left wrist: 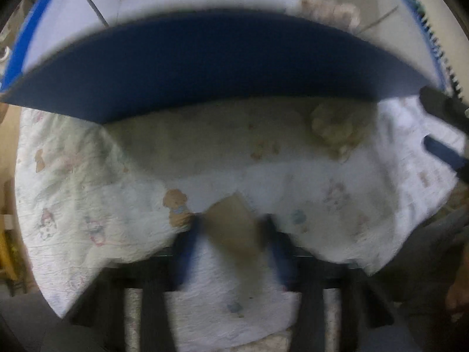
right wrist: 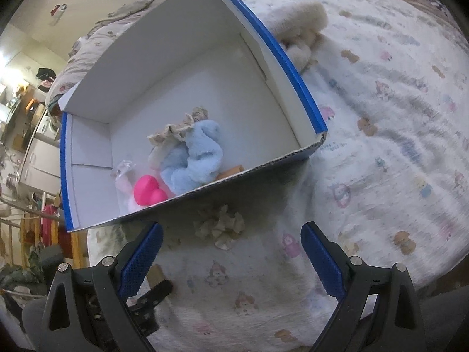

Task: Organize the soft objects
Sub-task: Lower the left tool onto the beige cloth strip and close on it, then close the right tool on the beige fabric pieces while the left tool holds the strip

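Note:
A blue cardboard box with a white inside stands on the printed bed sheet. It holds a light blue fluffy cloth, a pink soft toy and a beige frilly piece. A crumpled beige scrunchie lies on the sheet in front of the box, ahead of my open, empty right gripper. In the left wrist view my left gripper is shut on a tan block, close to the box's blue wall. The scrunchie lies to its right.
A cream fluffy toy lies behind the box's right wall; it also shows over the box in the left wrist view. The bed edge, wooden furniture and room clutter are at the left. My right gripper's fingers show at the left view's right edge.

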